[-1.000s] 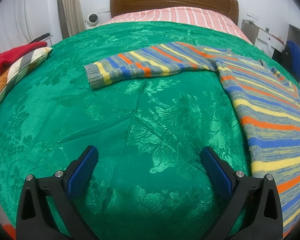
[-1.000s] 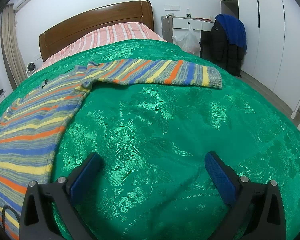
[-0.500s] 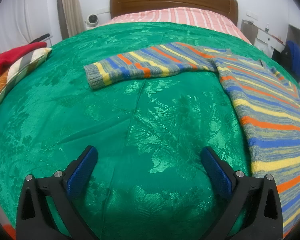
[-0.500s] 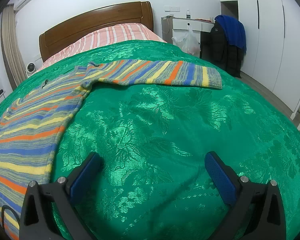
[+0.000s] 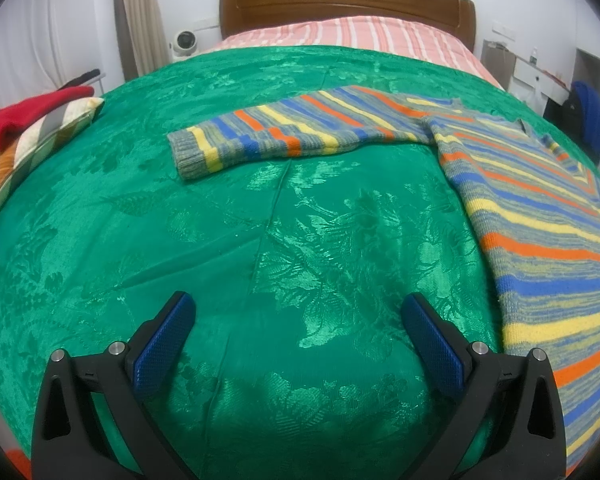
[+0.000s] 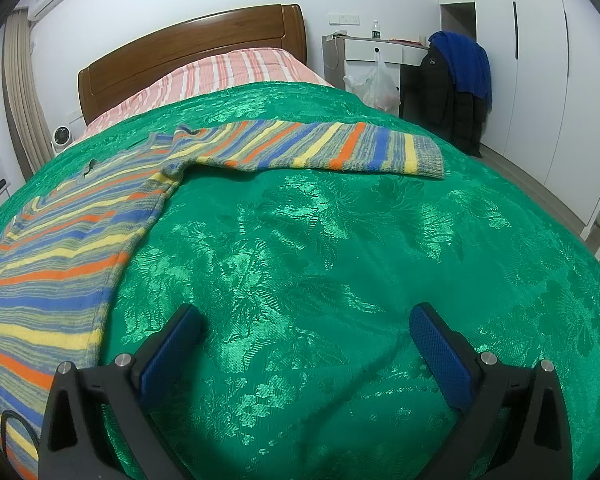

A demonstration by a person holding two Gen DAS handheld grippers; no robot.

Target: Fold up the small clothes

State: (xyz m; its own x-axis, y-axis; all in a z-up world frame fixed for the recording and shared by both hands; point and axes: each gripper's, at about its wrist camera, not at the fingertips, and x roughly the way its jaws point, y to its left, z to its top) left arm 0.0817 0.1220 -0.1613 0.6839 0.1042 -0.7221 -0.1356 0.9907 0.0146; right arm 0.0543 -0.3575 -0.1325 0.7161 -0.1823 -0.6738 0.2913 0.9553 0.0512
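Note:
A striped knit sweater (image 5: 540,208) in blue, yellow, orange and grey lies flat on the green bedspread (image 5: 260,240), both sleeves spread out sideways. In the left wrist view its left sleeve (image 5: 284,132) reaches toward the middle, cuff at the left end. My left gripper (image 5: 298,312) hovers open over bare bedspread, below that sleeve and left of the body. In the right wrist view the sweater body (image 6: 60,248) lies at the left and the other sleeve (image 6: 324,148) stretches right. My right gripper (image 6: 306,324) is open over the bedspread (image 6: 340,260), holding nothing.
A striped pillow with a red cloth (image 5: 28,120) sits at the bed's left edge. The wooden headboard (image 5: 340,0) and pink striped sheet (image 5: 340,36) lie beyond. A desk, plastic bag (image 6: 374,84) and hung jackets (image 6: 456,80) stand to the right of the bed.
Both grippers have barely shifted; the views are nearly the same. The sweater lies unmoved.

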